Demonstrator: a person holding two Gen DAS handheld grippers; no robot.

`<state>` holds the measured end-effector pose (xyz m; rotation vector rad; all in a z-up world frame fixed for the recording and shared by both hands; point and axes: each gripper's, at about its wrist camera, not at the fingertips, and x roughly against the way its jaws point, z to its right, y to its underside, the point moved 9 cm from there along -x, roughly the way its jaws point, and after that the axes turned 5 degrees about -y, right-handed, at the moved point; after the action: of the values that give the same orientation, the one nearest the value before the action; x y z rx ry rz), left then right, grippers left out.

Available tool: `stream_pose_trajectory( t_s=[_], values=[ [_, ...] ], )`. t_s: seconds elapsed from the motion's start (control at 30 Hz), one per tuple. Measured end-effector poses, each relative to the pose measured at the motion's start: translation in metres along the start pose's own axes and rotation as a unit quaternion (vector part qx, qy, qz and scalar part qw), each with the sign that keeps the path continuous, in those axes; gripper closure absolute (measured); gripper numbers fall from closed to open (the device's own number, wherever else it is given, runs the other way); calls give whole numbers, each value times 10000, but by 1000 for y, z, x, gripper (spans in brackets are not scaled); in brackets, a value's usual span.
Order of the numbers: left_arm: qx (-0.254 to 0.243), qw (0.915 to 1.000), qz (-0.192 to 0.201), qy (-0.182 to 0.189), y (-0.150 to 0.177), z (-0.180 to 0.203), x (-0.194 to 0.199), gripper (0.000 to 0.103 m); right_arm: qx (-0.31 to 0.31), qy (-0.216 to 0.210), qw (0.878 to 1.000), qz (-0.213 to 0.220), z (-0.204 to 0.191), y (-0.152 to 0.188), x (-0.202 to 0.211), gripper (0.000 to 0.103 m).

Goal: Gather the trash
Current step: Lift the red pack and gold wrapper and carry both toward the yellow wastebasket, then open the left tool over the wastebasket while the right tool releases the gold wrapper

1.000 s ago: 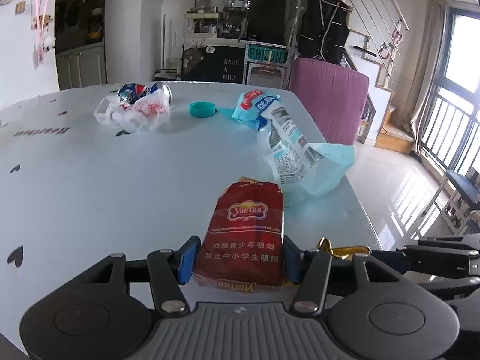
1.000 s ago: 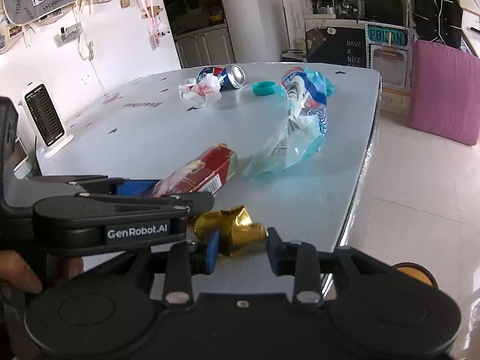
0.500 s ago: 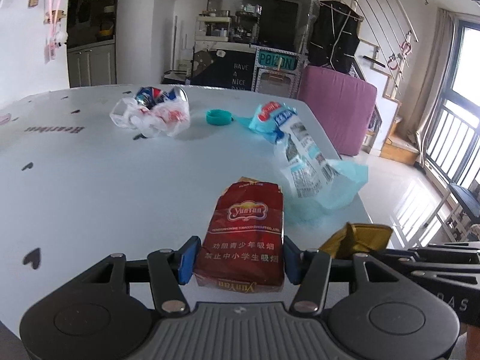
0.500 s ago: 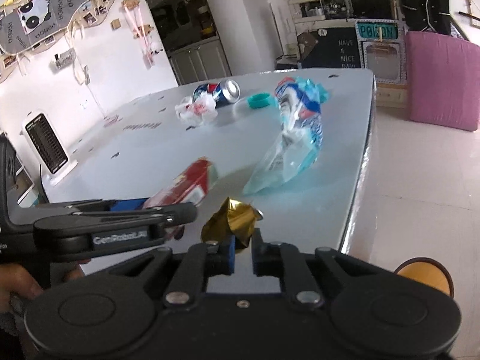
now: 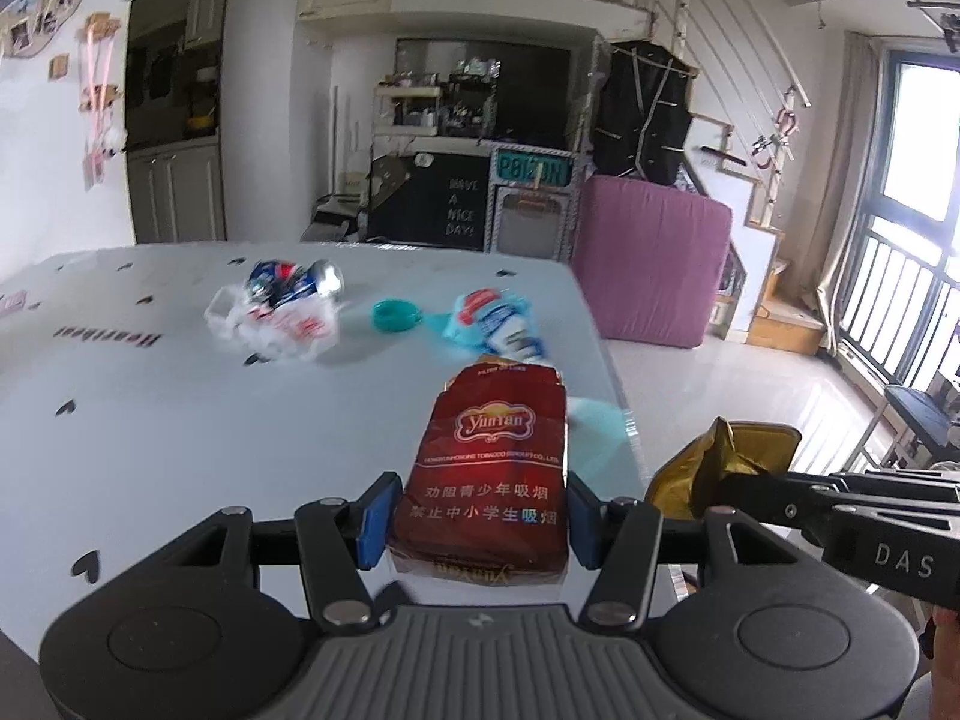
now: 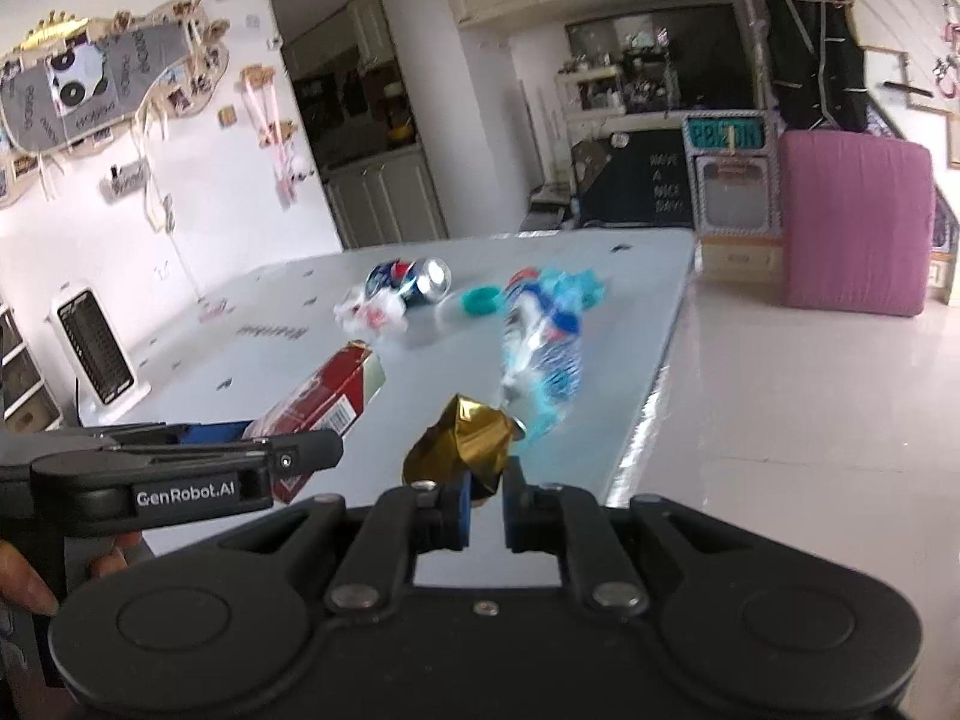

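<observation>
Now left gripper [image 5: 477,519] clamped on red cigarette pack [image 5: 489,468], right gripper [image 6: 483,507] on gold foil [image 6: 465,444], both aloft.

Free room and obstacles. The left gripper [image 5: 477,519], clamped on the red cigarette pack [image 5: 489,468], and the right gripper [image 6: 485,507], pinching the gold foil wrapper [image 6: 465,450], crowd each other side by side. Ahead on the table [image 5: 150,420], obstacles cluster: blue plastic bag [image 6: 546,348], teal cap [image 5: 393,317], crushed can [image 6: 414,282] touching the white bag [image 5: 276,327]. Bare tabletop lies left of the pack.
</observation>
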<state>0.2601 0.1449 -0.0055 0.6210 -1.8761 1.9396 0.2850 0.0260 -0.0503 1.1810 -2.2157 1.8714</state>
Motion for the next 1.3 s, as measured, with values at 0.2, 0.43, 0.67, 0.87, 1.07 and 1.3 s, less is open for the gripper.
stream_pose_trajectory(
  t_s=[0.2,0.43,0.67,0.87,1.07,1.3],
  values=[
    [-176,9996,71,185,-8,51,5,47,-120,315,9992,200,40,-6,38,93],
    [-388,9983,76,427,-10,116,-1,47,-302,816,9954,405,101,-5,84,93],
    [-626,9955,-14,708,-6,183,-22,47,-502,1263,9895,492,165,5,118,93],
    [-732,9928,-351,878,6,233,-66,47,-715,1570,9842,397,220,22,124,93],
    [-706,9884,-923,981,34,273,-127,47,-1015,1888,9767,108,282,53,110,93],
    [-696,9786,-1736,853,91,304,-223,47,-1420,2104,9667,-325,356,99,74,93]
  ],
)
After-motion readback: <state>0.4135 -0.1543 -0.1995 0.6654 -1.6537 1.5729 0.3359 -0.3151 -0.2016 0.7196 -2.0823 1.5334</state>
